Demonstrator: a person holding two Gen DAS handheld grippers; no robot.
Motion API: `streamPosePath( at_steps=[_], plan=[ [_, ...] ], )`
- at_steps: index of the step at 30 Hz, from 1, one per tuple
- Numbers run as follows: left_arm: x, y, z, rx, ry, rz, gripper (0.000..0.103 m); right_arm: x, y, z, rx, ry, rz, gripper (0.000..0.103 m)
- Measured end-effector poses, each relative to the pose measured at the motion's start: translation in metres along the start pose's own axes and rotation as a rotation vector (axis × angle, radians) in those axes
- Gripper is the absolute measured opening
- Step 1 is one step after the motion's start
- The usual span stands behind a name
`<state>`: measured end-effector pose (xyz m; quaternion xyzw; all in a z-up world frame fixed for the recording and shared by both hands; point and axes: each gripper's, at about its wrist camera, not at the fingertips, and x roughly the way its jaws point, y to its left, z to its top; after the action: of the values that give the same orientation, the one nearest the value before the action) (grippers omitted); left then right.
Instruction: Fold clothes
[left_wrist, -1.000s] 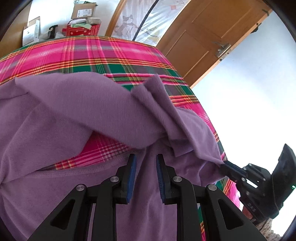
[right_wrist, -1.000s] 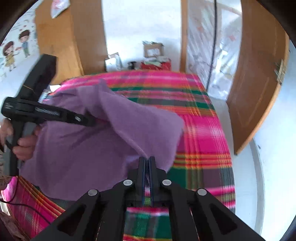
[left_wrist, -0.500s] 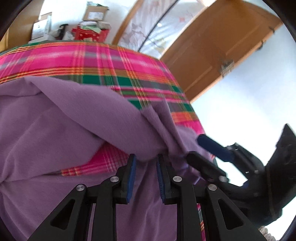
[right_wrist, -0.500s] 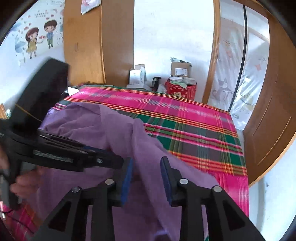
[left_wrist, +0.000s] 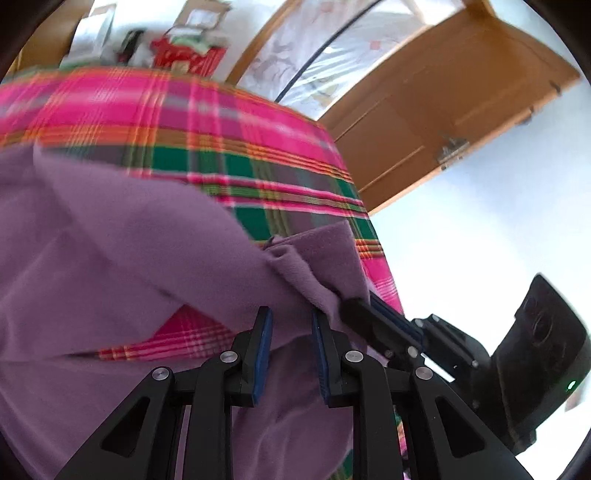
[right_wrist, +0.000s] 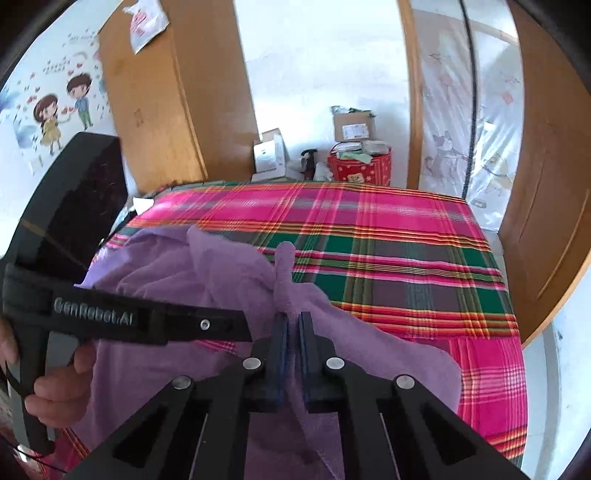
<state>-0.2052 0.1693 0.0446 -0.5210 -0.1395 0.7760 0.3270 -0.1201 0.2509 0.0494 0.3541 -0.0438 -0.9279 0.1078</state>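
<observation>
A home bedroom: plaid-covered bed (right_wrist: 388, 258), wooden wardrobe (right_wrist: 166, 99), cartoon wall stickers (right_wrist: 62, 110).

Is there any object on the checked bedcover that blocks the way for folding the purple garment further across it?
Nothing visible does. The checked bedcover beyond the purple garment lies bare up to its far edge. The right hand-held gripper is shut on a bunched fold, and the left hand-held gripper is open over the cloth.

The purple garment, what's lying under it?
Under the purple garment lies the pink and green plaid bedcover, peeking out through a gap. Anything else beneath is covered by cloth.
</observation>
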Motion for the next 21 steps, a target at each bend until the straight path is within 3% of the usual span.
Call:
streamPosePath(
  at_steps=[4,10,16,21],
  plan=[
    [0.003,0.000,0.000,-0.041,0.012,-0.012,0.023,-0.016,-0.016,-0.001,0.091,-0.052,0.007,0.006],
    [0.005,-0.003,-0.002,-0.009,0.004,0.042,0.023,-0.036,-0.040,-0.006,0.197,-0.113,-0.041,0.006],
    [0.012,0.010,0.003,-0.061,0.001,0.045,0.023,-0.062,-0.056,-0.014,0.244,-0.164,-0.095,0.005],
    [0.009,0.013,-0.006,-0.040,0.016,0.053,0.023,-0.086,-0.076,-0.026,0.305,-0.199,-0.165,0.006]
  ],
)
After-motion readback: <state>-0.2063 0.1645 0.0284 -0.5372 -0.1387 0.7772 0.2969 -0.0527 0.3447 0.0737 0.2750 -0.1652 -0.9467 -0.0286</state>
